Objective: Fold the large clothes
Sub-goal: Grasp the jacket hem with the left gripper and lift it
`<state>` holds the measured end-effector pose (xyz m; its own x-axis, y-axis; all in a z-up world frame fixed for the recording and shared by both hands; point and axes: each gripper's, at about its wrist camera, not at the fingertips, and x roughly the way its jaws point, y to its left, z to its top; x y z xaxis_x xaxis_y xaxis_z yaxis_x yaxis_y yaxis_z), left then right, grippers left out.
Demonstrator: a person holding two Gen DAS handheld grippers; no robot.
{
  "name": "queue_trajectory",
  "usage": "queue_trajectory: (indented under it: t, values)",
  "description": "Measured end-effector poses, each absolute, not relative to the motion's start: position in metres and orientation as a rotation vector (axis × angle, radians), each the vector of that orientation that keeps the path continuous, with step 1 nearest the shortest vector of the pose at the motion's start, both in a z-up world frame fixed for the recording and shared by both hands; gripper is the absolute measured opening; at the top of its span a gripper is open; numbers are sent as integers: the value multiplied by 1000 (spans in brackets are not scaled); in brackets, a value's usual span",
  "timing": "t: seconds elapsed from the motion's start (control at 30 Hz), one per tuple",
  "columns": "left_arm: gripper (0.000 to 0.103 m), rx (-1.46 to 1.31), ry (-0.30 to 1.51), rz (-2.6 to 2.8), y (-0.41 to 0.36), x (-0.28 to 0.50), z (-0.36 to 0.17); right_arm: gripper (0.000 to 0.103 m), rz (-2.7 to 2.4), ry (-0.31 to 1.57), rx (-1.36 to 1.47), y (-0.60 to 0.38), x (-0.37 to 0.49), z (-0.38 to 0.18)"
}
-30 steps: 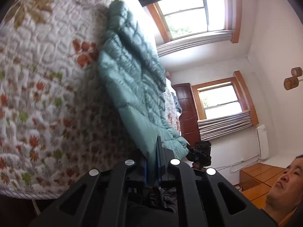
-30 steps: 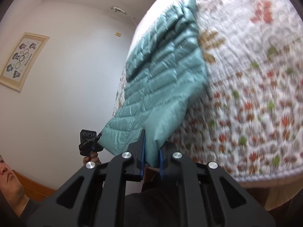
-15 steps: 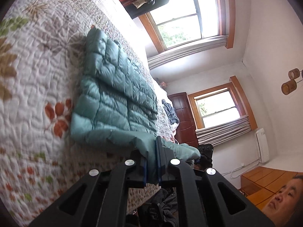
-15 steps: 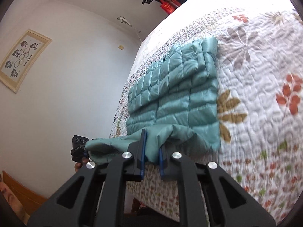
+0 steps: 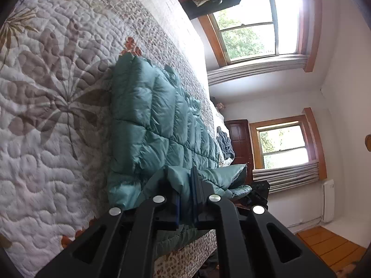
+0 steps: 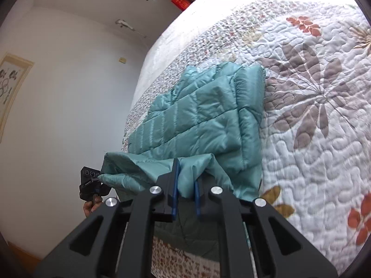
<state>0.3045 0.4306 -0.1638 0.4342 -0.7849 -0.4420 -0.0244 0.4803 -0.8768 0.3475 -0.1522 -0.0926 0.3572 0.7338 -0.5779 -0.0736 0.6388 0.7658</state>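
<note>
A teal quilted puffer jacket (image 5: pixel 153 125) lies on the bed, its near hem lifted and carried over the flat part. My left gripper (image 5: pixel 185 199) is shut on one corner of that hem. In the right wrist view the same jacket (image 6: pixel 208 113) spreads away from me, and my right gripper (image 6: pixel 185 185) is shut on the other hem corner. Each view shows the opposite gripper small at the far end of the raised hem, the right one (image 5: pixel 259 192) and the left one (image 6: pixel 90 183). The held fabric hangs down under both grippers.
The bed wears a white quilt with leaf prints (image 5: pixel 46 106), and its near edge (image 6: pixel 185 264) drops just under my grippers. Dark clothing (image 5: pixel 225 143) lies at the far end. Two windows (image 5: pixel 250 37), a brown door (image 5: pixel 238 143) and a wood floor (image 5: pixel 329 247) are behind.
Both grippers have carried the jacket's hem forward and up over the bed. The jacket now lies closer and larger, with the hem doubled over toward its far part.
</note>
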Motion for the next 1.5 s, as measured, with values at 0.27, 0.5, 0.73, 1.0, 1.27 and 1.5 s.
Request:
queue_trajectory:
  t: [0.27,0.5,0.73,1.0,1.27,1.5]
  values:
    - [13,-1000,1057,-547,438,334,-195,18,577,1147,779,-150,388,-129]
    - [69,-924,932,-575,446,324,-168,67,639,1054,815,-166,381,-106]
    - [70,-667,910,-482,443,316,-145,66,557,998,624,-163,375,-96]
    - [70,-502,964,-413,421,332,-161,61,520,1035,533,-149,390,-129]
    - [6,-414,905,-366,407,319,-150,9,506,960,428,-136,376,-116]
    - [2,-412,787,-380,405,292,-119,5,482,866,368,-132,353,-88]
